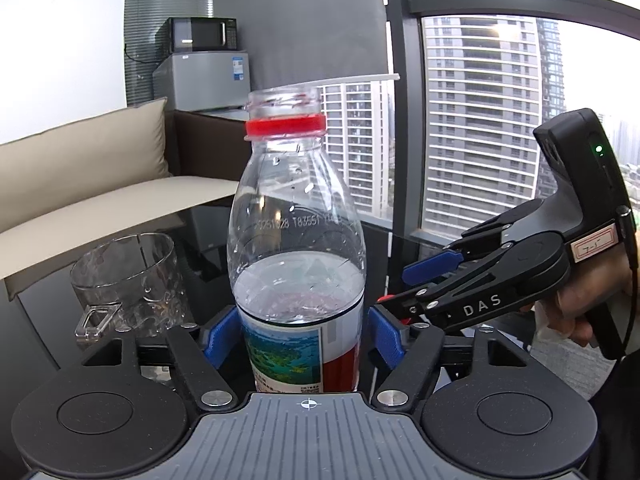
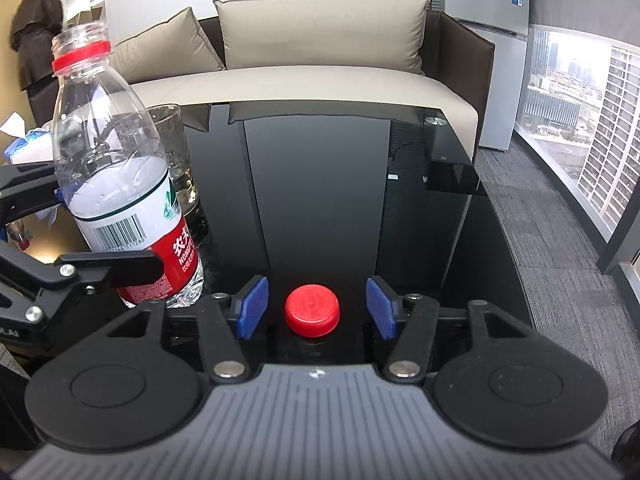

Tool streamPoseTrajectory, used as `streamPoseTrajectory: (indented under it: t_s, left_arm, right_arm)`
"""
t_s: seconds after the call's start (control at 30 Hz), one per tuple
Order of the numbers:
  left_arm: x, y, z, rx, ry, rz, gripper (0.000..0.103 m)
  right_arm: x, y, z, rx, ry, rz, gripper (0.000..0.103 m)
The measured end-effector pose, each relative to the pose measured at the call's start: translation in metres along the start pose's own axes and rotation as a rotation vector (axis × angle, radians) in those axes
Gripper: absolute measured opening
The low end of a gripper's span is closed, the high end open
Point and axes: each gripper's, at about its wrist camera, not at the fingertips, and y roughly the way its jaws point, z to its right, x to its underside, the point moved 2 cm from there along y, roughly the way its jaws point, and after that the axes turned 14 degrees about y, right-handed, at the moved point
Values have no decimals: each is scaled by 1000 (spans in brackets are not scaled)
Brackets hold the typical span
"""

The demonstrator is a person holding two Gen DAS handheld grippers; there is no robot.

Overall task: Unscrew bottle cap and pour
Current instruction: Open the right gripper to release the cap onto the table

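Note:
A clear water bottle (image 1: 296, 216) with a red neck ring and a red-and-white label stands upright, uncapped and about half full. My left gripper (image 1: 298, 336) is shut on the bottle at label height. The bottle also shows at the left of the right wrist view (image 2: 120, 184). Its red cap (image 2: 312, 310) lies on the black glass table (image 2: 320, 184), between the blue pads of my right gripper (image 2: 316, 307), which is open and apart from the cap. The right gripper also shows in the left wrist view (image 1: 404, 284). A clear glass (image 1: 128, 280) stands left of the bottle.
A beige sofa (image 2: 320, 60) stands behind the table. A grey fridge (image 2: 496, 40) is at the back right, with a microwave (image 1: 202, 34) on it. Windows and carpet lie to the right. A person (image 2: 34, 24) stands far left.

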Motion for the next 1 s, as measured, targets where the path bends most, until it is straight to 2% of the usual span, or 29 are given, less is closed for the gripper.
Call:
streamPoseTrajectory:
  t_s: [0.03, 0.17, 0.23, 0.47, 0.5, 1.0]
  left_arm:
    - [0, 0, 0, 0, 0, 0, 71]
    - [2, -2, 0, -3, -3, -5, 77]
    - [2, -3, 0, -8, -8, -3, 84]
    - [1, -7, -1, -14, -21, -2, 100]
    - [2, -7, -2, -15, -26, -3, 101]
    - [1, -10, -4, -37, -23, -57, 102]
  right_arm:
    - [0, -1, 0, 2, 1, 1, 69]
    - [0, -5, -2, -1, -3, 11, 72]
    - [0, -6, -2, 1, 2, 10, 82]
    - [-2, -10, 2, -5, 33, 16, 87]
    - [-2, -10, 2, -4, 37, 19, 92]
    - [-3, -24, 0, -16, 36, 40, 99]
